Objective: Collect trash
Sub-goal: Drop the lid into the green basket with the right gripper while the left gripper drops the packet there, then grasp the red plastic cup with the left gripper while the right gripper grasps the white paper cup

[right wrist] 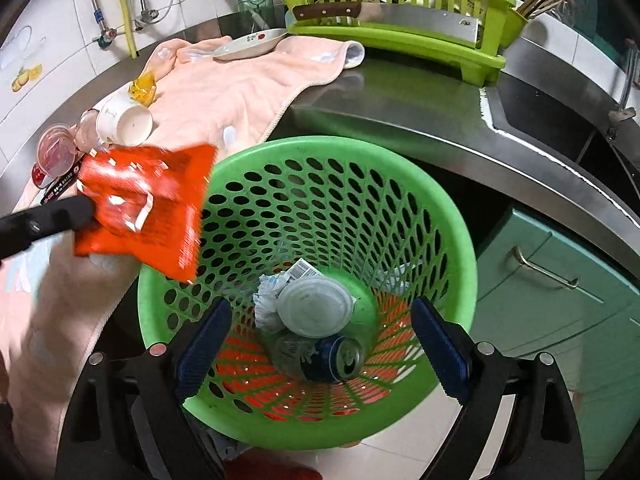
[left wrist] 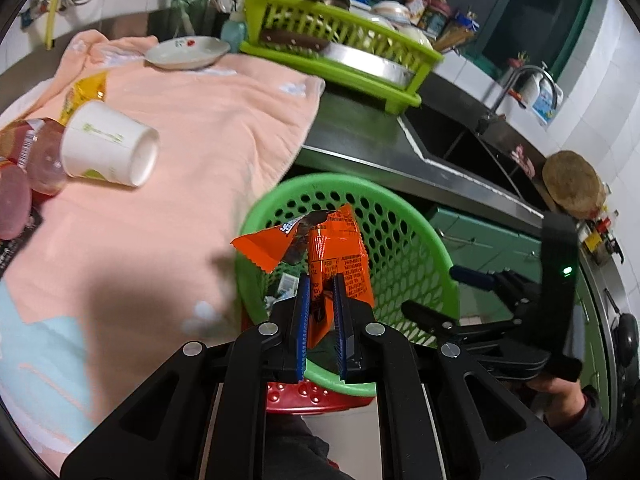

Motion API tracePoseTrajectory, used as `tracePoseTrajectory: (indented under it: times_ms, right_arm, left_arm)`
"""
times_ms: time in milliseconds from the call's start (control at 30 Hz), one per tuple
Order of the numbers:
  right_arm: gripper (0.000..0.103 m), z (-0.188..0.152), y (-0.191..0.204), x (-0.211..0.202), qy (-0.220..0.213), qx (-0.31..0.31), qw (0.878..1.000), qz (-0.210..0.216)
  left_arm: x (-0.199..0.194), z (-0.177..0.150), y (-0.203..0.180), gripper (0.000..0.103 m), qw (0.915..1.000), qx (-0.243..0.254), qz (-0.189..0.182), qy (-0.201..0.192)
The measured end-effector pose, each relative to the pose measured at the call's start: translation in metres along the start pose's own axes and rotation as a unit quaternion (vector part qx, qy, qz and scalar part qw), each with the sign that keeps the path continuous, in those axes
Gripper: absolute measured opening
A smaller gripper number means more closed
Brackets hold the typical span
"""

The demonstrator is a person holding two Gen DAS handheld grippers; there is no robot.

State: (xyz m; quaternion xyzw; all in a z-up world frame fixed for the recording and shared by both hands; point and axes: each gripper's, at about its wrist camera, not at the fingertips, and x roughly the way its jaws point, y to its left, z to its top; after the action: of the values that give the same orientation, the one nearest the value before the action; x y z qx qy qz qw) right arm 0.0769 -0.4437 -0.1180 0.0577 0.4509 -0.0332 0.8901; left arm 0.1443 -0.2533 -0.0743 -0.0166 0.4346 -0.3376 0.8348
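Note:
My left gripper [left wrist: 322,284] is shut on an orange snack wrapper [left wrist: 340,256] and holds it over the rim of the green perforated basket [left wrist: 404,216]. In the right wrist view the wrapper [right wrist: 148,212] hangs at the basket's left rim [right wrist: 460,232], held by the left gripper's finger [right wrist: 52,214]. My right gripper [right wrist: 320,320] is open and empty above the basket, which holds a plastic lid [right wrist: 314,308], crumpled paper [right wrist: 266,300] and a can [right wrist: 340,362]. A paper cup [left wrist: 108,146], a yellow wrapper [left wrist: 86,90] and pink plastic containers [left wrist: 40,160] lie on the peach towel [left wrist: 200,140].
A lime dish rack [left wrist: 340,40] with a knife and pans stands at the back of the steel counter [right wrist: 400,104]. A white plate [left wrist: 186,52] rests on the towel. The sink [left wrist: 460,132] is to the right, green cabinets [right wrist: 560,300] below. A red stool [left wrist: 312,398] is under the basket.

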Motion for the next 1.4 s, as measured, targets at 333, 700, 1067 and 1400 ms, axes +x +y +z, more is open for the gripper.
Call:
tracePoseTrajectory:
  times_ms: [333,700,1067,1400]
  right_arm:
    - [0.088,-0.002,-0.007,-0.010,-0.010,0.007,1.000,-0.001]
    - [0.088,0.004,0.002,-0.021,-0.023,-0.003,1.000,0.008]
    - [0.088,0.025,0.050,-0.014,-0.029,-0.051,0.997,0.044]
    - [0.088,0.063,0.111,0.000,-0.036,-0.122,0.989,0.075]
  left_arm:
    - [0.017,-0.005,-0.008,0.019,0.9997,0.009,-0.002,0.021]
    - [0.002,-0.007,0.000,0.029,0.9999,0.001,0.003,0.012]
    - [-0.060,-0.009,0.056,0.032,0.9973,-0.047,0.049,-0.030]
    - [-0.117,0.003,0.136,0.048,0.9808,-0.138,0.116,-0.073]
